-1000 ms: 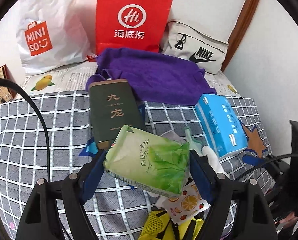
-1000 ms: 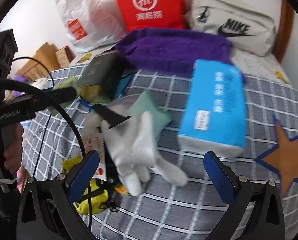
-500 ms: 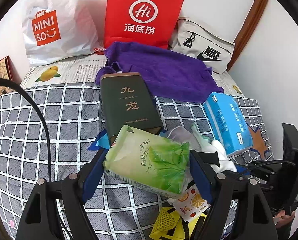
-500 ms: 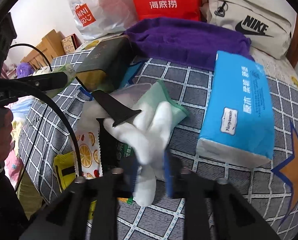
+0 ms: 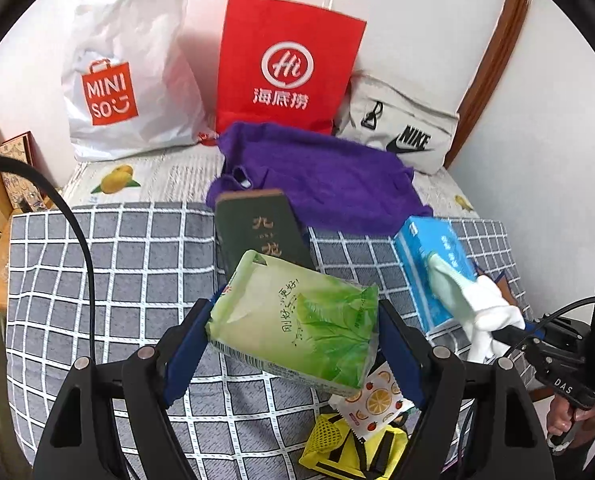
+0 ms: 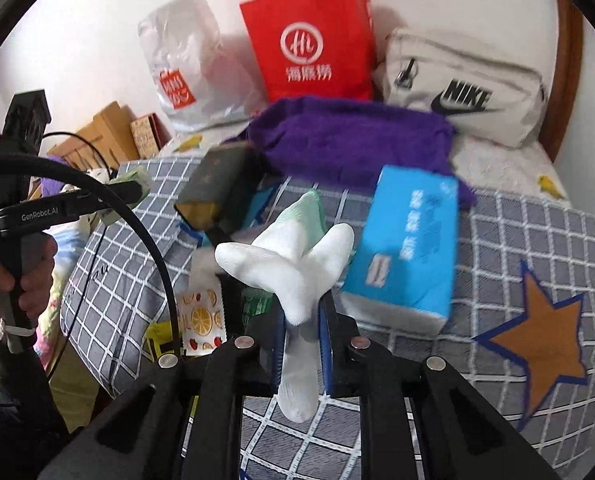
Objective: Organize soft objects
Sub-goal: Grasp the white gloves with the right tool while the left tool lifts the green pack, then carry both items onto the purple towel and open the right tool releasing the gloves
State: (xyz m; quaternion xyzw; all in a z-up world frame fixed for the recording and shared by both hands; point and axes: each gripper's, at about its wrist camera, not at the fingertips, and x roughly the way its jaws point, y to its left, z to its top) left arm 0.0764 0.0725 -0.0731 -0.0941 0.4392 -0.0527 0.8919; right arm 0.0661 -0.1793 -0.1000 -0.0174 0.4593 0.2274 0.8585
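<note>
I am squeezing the green tissue pack in my left gripper and the white glove in my right gripper, above the checked blanket, near the blue tissue box.

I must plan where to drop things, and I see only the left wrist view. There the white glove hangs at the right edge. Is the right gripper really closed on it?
Observer: Yes. In the right wrist view, both pads of the right gripper press on the white glove.
Operator: Does any part hang under the jaws?
Observer: One finger of the glove dangles below the pads; the rest fans out above them.
Operator: What lies to the right of the blue tissue pack?
Observer: An orange star with a blue outline, on the checked blanket right of the blue tissue pack.
</note>
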